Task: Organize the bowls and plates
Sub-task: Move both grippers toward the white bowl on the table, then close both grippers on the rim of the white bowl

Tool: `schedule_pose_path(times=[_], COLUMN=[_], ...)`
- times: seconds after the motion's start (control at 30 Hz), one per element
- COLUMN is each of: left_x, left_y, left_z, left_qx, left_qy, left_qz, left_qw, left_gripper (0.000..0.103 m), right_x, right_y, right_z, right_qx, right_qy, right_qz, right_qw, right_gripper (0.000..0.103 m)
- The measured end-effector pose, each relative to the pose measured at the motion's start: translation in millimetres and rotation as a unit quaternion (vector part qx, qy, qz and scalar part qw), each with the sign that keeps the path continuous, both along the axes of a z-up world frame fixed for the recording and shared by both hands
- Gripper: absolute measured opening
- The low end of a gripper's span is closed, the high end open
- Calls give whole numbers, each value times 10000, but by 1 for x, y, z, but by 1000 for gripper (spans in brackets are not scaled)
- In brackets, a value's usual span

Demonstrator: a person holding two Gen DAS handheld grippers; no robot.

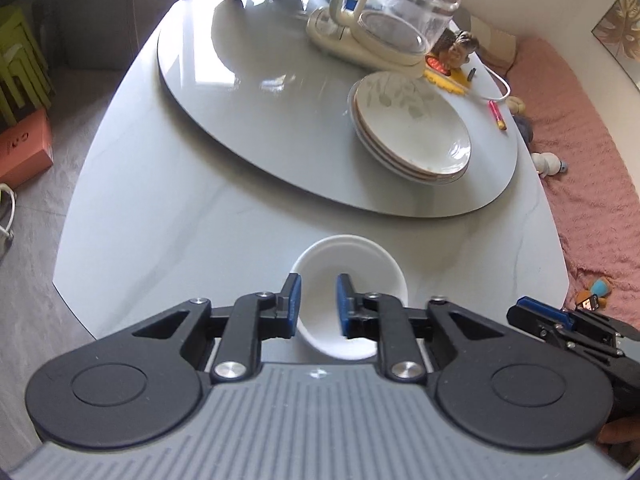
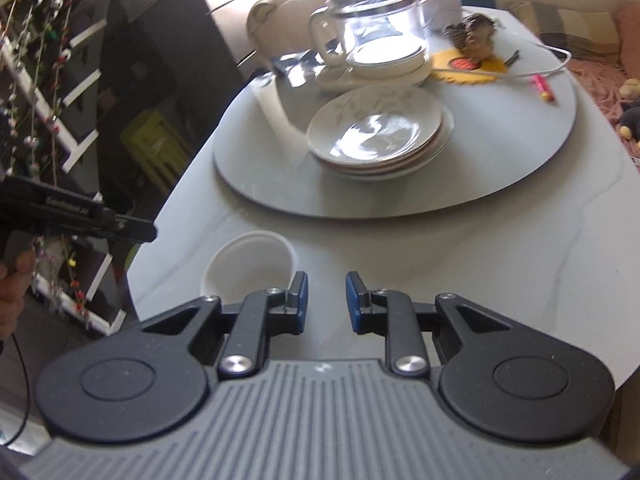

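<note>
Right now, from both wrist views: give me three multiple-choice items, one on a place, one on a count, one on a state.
1. Where does the stack of cream leaf-patterned plates sit?
A. on the round grey turntable
B. on the floor
C. inside the small white bowl

2. How many small white bowls are on the table?
A. three
B. one
C. none

3. What is between the blue pads of the left tool?
A. a pink pen
B. a plate rim
C. nothing gripped; the pads stand apart over the bowl

Answers:
1 A, the stack rests on the turntable in front of the glass kettle.
2 B, a single bowl stands at the near table edge in both views.
3 C, a gap shows between the pads and neither presses on the bowl.
</note>
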State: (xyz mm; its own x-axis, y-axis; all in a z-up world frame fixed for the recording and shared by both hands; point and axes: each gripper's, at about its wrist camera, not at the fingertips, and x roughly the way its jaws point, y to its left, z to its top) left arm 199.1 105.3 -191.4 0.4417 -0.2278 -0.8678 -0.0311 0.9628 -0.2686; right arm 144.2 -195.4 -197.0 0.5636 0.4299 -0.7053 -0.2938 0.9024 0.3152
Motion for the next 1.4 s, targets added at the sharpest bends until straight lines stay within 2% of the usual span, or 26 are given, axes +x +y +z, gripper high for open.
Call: schedule_pose_path(times=[0.03,0.17,0.2,0.27,0.43,0.6,0.83,0.97,1.2,1.4], left_x=[0,1,2,4,8,18,34,43,60,74], left_y=[1,4,4,6,9,11,17,23,24,18], left_z=[-3,-13,-15,-18,-25,-32,-62,-79,-103,-119], left_qx=[-19,-94,-84,-106,-174,-151,-308,-623,-1195,-1039], left_qy=[28,122,140,169,221,272,512,716,897,1105], left_qz=[18,-19,-23,-39,-84,-144,-22,70,-58,-92], left_qw=[10000,9999,9999,9998,9996,9994,9982,9955,9888,9884], left_gripper=[34,38,39,42,45,46,46,46,46,45], right_x=[0,3,5,7,18,28,44,55,65,69], right_y=[2,9,10,11,14,17,33,39,41,47], right_z=[-1,-4,-5,-7,-18,-29,-45,-59,-79,-89], right_qx=[14,125,130,173,323,691,737,766,932,963], right_qy=[27,134,160,214,569,915,1334,1685,2085,2296], right_qz=[19,53,61,45,-26,-81,-161,-278,-591,-678], right_qw=[10000,9998,9998,9996,9979,9934,9882,9823,9718,9661], right_gripper=[25,26,30,43,44,44,43,43,43,42])
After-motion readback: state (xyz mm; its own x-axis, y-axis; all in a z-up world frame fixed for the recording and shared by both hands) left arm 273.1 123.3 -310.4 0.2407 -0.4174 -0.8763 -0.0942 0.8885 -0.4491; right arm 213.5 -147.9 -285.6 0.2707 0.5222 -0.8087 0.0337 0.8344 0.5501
